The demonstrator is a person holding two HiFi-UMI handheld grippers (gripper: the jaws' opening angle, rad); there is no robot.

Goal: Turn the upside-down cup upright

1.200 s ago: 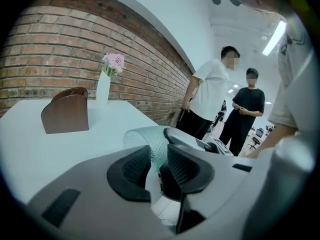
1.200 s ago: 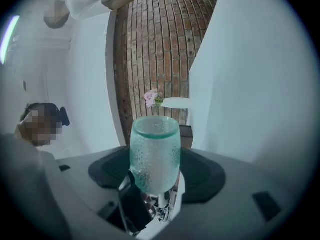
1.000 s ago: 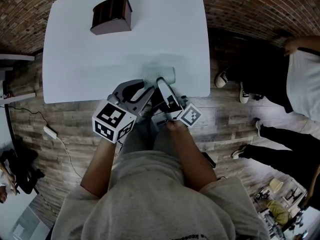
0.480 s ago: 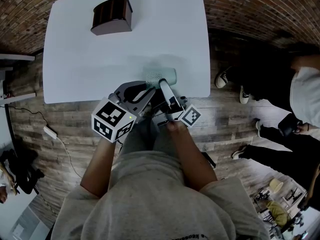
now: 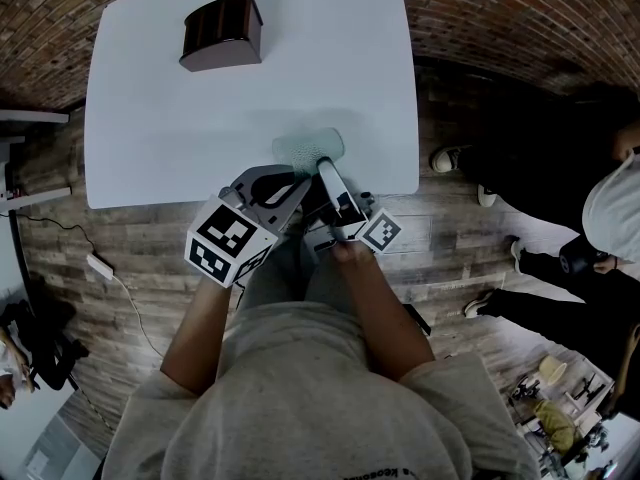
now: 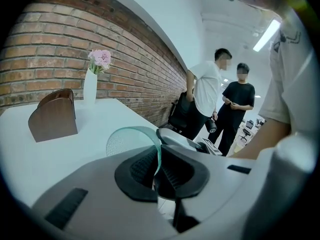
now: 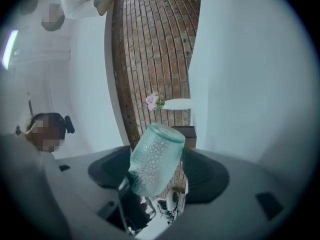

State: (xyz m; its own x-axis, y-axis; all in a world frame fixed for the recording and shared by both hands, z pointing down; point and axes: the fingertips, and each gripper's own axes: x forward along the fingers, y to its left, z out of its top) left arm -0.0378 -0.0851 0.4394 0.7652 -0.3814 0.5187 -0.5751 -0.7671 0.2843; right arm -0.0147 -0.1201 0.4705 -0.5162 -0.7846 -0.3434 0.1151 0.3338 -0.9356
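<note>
The cup [image 5: 308, 148] is pale green dimpled glass, held tilted over the near edge of the white table [image 5: 200, 98]. In the left gripper view its thin rim [image 6: 131, 136] runs down between the two black pads. My left gripper [image 6: 159, 166] is closing, and its pads press on that rim wall. In the right gripper view the cup body [image 7: 155, 159] fills the space between the pads, closed end pointing away. My right gripper [image 7: 157, 171] is shut on it. Both grippers [image 5: 292, 176] [image 5: 325, 168] meet at the cup just in front of my body.
A brown curved holder [image 5: 222, 30] stands at the table's far left, with a white vase of pink flowers [image 6: 90, 84] behind it. Two people [image 6: 210, 99] stand to the right of the table, over wooden floor. A brick wall runs behind.
The cup has shifted slightly to the left and turned between the grippers. Both hands have stayed where they were. The person at the right has moved.
</note>
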